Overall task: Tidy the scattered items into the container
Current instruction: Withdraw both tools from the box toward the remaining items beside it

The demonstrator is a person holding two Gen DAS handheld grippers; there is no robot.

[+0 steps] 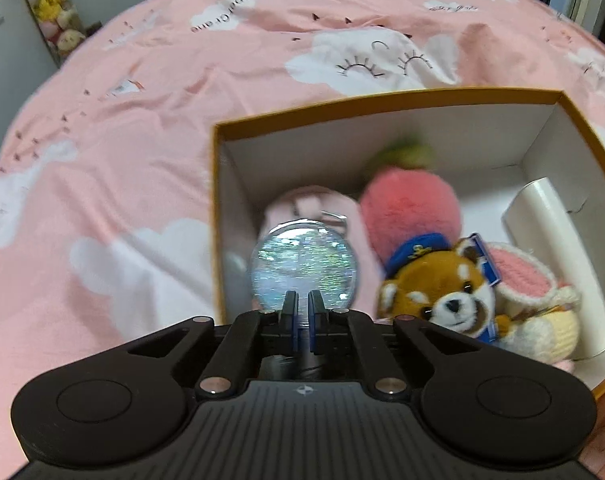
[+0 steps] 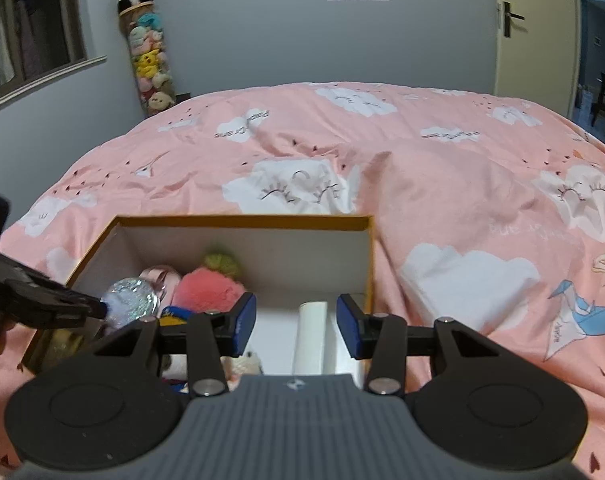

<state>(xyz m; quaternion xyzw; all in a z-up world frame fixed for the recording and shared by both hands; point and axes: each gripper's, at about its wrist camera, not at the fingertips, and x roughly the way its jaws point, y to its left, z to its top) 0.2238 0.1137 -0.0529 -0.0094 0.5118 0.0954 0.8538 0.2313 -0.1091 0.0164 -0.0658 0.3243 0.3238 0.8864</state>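
Box [image 1: 382,98], one, open-topped cardboard with an ochre rim and white inner walls, resting on the pink bedspread [image 1: 102,160].

Left gripper [image 1: 302,312]: black, blue pads pressed together on the near edge of one round glittery disc [image 1: 302,264], clear and iridescent, held over the box's left inner side. The same disc [image 2: 132,302] shows in the right wrist view at the tip of the left gripper [image 2: 100,308].

Right gripper [image 2: 296,324]: jaws spread, nothing between the pads, poised above the box's near right part, over one white tube [image 2: 310,336].

Contents of box, counted:
- one red panda plush [image 1: 442,292], blue cap, furry;
- one pink fuzzy peach plush [image 1: 410,204], green leaf on top;
- one pale pink soft item [image 1: 310,204], partly hidden by the disc;
- one crocheted cream-and-pink toy [image 1: 534,304];
- one white tube [image 1: 558,248], smooth, cylindrical, along the right wall.

Bedspread: cotton-like, creased, with white cloud prints with closed-eye lashes; writing on the clouds too blurred to read.
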